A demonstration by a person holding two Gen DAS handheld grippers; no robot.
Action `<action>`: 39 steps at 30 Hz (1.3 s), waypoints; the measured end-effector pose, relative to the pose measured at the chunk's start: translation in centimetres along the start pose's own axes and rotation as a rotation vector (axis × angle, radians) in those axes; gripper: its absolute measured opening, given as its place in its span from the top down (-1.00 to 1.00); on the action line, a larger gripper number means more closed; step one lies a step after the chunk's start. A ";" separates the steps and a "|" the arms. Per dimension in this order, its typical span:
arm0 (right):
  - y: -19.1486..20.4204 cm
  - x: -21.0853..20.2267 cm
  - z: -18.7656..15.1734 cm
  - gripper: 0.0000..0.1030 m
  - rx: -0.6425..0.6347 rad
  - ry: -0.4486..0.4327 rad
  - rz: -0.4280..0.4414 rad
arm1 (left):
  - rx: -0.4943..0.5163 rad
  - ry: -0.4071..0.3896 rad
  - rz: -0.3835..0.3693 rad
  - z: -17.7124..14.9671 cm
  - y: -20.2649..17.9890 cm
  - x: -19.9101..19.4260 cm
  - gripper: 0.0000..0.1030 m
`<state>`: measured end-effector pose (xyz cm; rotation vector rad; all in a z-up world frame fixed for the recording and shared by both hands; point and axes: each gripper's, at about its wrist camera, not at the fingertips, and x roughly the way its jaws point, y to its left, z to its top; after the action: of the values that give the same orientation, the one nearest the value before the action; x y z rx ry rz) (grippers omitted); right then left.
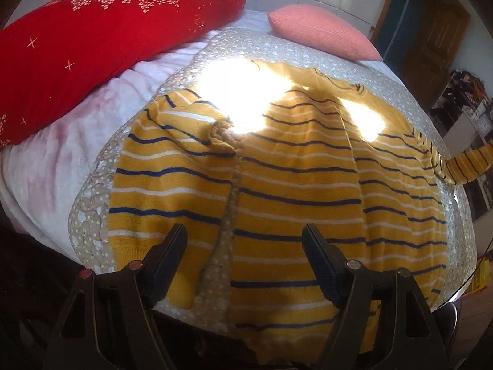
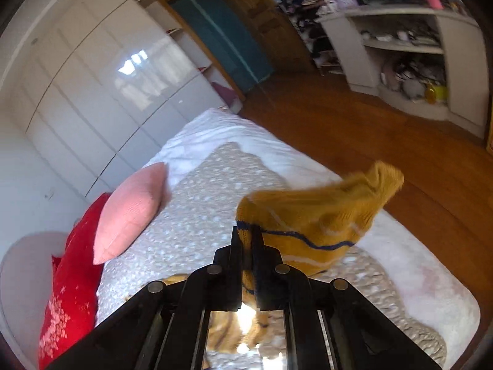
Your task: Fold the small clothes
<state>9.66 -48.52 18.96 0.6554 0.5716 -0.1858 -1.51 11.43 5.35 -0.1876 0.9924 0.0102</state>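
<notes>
A small yellow sweater (image 1: 292, 185) with navy and white stripes lies spread on a grey dotted mat (image 1: 92, 215) on the bed. Its left sleeve is folded across the body. My left gripper (image 1: 245, 240) is open and empty, hovering over the sweater's near hem. The right sleeve (image 1: 471, 162) is lifted off the bed at the far right. My right gripper (image 2: 246, 234) is shut on that sleeve (image 2: 320, 215), whose cuff end sticks out above and to the right of the jaws.
A red pillow (image 1: 101, 40) and a pink cushion (image 1: 323, 30) lie at the far side of the bed. A white blanket (image 1: 52, 166) covers the bed. A wooden floor (image 2: 354, 123), shelves (image 2: 406, 58) and white wardrobe (image 2: 101, 92) surround it.
</notes>
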 end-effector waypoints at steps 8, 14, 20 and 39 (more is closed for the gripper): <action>22.6 9.6 -12.7 0.88 -0.383 0.249 0.245 | -0.126 -0.025 0.040 -1.1 6.8 -1.1 -0.48; 31.0 18.4 -25.5 0.88 -0.531 0.456 0.253 | -0.239 0.007 0.074 -2.7 12.2 -0.6 -0.48; 30.8 20.9 -33.1 0.81 -0.647 0.606 0.255 | -0.274 0.001 0.082 -3.5 14.8 -0.8 -0.48; 35.1 16.1 -36.2 0.56 -0.642 0.715 0.408 | -0.339 -0.028 0.080 -4.3 16.8 -1.9 -0.49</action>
<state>18.94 1.68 4.99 0.1772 1.1004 0.6233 -7.70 27.43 2.03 -0.4561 0.9651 0.2549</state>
